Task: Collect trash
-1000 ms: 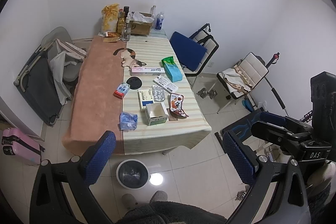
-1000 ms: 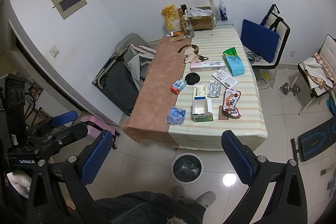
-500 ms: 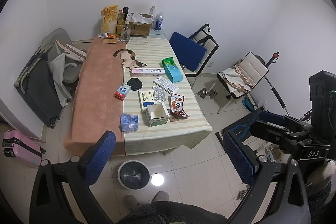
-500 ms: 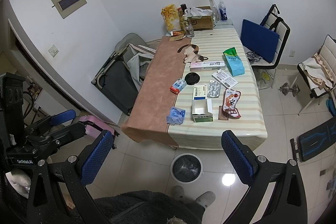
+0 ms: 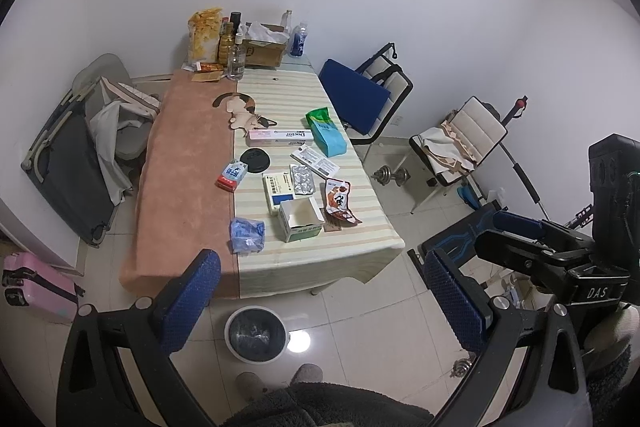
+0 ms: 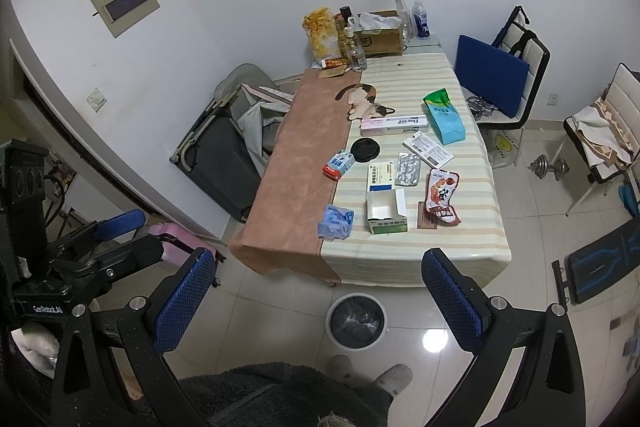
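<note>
A table (image 5: 188, 211) (image 6: 460, 259) carries scattered litter: a crumpled blue wrapper (image 5: 247, 235) (image 6: 335, 222), an open white-green box (image 5: 301, 219) (image 6: 386, 211), a red snack packet (image 5: 338, 200) (image 6: 441, 195), a blister pack (image 5: 302, 179) (image 6: 408, 169) and a small red-blue packet (image 5: 232, 175) (image 6: 338, 165). A round bin (image 5: 256, 334) (image 6: 356, 319) with a dark liner stands on the floor at the table's near end. My left gripper (image 5: 320, 301) and right gripper (image 6: 320, 299) hang high above the floor, well short of the table, both open and empty.
At the table's far end stand bottles (image 5: 236, 57), a chip bag (image 5: 204, 35) and a cardboard box (image 5: 264, 47). Chairs (image 5: 368, 95) and dumbbells (image 5: 390, 174) sit to the right, a folded cot (image 5: 68, 163) and a pink suitcase (image 5: 36, 287) to the left. The person's slippers (image 5: 280, 381) show below.
Both views have drifted slightly back and up from the table; the bin sits a little lower in the frame. Nothing on the table has moved.
</note>
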`<state>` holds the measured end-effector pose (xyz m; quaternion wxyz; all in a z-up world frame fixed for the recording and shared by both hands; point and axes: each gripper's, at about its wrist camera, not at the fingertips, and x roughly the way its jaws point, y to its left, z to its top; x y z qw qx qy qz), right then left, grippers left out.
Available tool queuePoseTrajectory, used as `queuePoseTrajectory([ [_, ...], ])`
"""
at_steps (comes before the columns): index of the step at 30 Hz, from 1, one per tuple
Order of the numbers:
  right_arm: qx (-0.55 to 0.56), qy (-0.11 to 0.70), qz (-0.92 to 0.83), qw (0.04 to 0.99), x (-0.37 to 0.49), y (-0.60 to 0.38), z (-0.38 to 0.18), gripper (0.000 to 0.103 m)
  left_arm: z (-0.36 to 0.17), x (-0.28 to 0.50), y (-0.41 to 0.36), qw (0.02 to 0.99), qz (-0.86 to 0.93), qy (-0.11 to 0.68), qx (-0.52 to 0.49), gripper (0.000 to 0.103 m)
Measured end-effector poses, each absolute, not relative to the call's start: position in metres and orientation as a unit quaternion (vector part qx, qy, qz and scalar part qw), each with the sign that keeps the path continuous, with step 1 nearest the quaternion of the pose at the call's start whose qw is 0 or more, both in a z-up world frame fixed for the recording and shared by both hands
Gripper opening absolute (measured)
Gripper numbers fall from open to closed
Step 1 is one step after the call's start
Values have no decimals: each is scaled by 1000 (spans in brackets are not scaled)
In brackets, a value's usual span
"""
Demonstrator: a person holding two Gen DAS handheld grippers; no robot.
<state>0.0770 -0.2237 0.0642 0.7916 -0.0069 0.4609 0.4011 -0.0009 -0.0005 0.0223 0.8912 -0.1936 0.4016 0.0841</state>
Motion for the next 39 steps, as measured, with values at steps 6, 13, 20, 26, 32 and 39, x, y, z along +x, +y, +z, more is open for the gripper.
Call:
queuePoseTrajectory([
  [6, 1, 464, 331, 821, 89, -212, 45, 103, 0, 26, 17, 886, 186, 412, -106, 103],
  [13, 21, 542, 195, 818, 170, -216, -51, 103, -98, 102, 66, 828, 224, 492, -150, 103],
  [20, 27, 612, 116, 782, 278, -232, -163, 103, -218, 201, 64, 738, 171, 590, -279, 103],
  [26, -6, 669, 89, 738, 368, -237, -262, 103, -302, 267, 54, 652, 161, 645, -365, 103],
  [32, -21, 706, 84, 703, 420, -235, -324, 103, -346, 307, 49, 618, 187, 676, -356, 103],
  [39, -25, 722, 140, 677, 434, -183, -358, 103, -347, 310, 51, 630, 223, 689, -282, 86],
])
